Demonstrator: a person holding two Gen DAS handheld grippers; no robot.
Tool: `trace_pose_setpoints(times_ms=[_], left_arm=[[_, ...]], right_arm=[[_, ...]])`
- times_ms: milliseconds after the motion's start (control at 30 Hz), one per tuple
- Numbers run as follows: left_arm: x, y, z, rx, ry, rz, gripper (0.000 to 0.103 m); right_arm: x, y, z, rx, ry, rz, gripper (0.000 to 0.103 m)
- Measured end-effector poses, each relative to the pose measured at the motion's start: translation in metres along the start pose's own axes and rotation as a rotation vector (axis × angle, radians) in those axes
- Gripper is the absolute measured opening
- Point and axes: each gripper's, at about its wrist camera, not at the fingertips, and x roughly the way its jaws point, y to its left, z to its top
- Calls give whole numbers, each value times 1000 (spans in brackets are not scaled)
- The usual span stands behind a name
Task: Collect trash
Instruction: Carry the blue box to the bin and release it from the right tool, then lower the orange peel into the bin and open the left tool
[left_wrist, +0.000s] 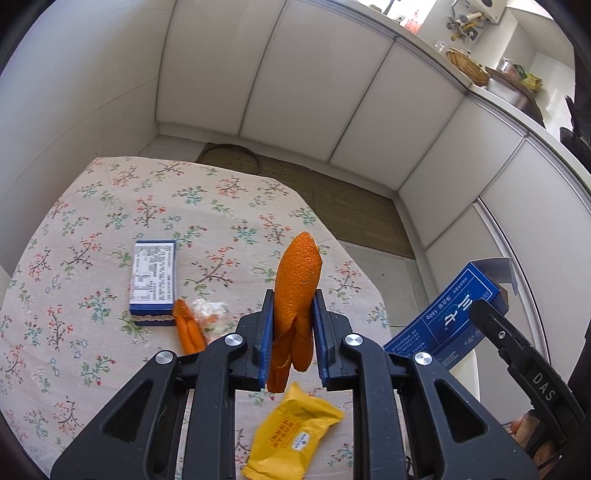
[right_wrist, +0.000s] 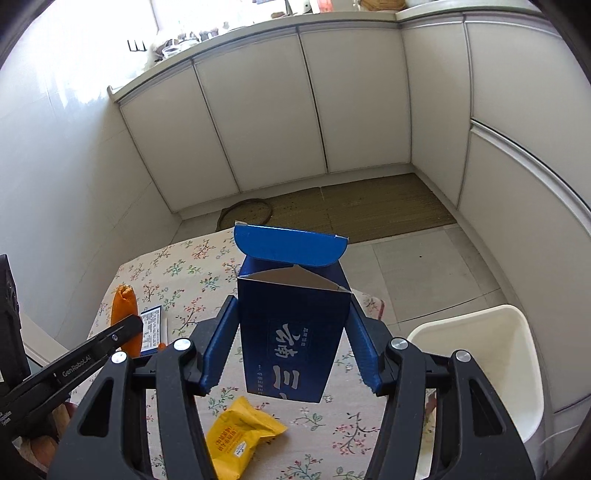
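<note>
Small box (left_wrist: 153, 282): lies flat on the bench (left_wrist: 92, 221), uncollected.
Peel scrap (left_wrist: 188, 328) and wrapper bit (left_wrist: 212, 314): beside the small box, uncollected.
Left claw (left_wrist: 293, 332): clamped on an orange peel (left_wrist: 299, 280), held clear above the bench.
Yellow packet (right_wrist: 242, 432): on the bench, uncollected.
Right claw (right_wrist: 291, 343): clamped on an opened blue carton (right_wrist: 291, 332), lifted.
White bin (right_wrist: 491, 369): beside the bench at right; neither held item is in it yet.
Progress: judged early, two items in hand, several left.

We see the yellow wrapper (left_wrist: 291, 439) blurred, its foot cut off; the white bin (right_wrist: 491, 373) is half hidden.
</note>
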Motion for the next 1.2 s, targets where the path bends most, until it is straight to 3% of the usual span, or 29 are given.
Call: trace_pose_setpoints(times_ms=[600, 1000, 1200], left_arm=[[19, -85, -26, 125, 39, -84, 18], [38, -134, -53, 202, 98, -157, 18], [50, -173, -70, 269, 136, -221, 19]], right_arm=[[-61, -129, -5, 137, -76, -183, 57], [-79, -201, -21, 213, -49, -321, 57], [-87, -224, -31, 224, -47, -402, 77]])
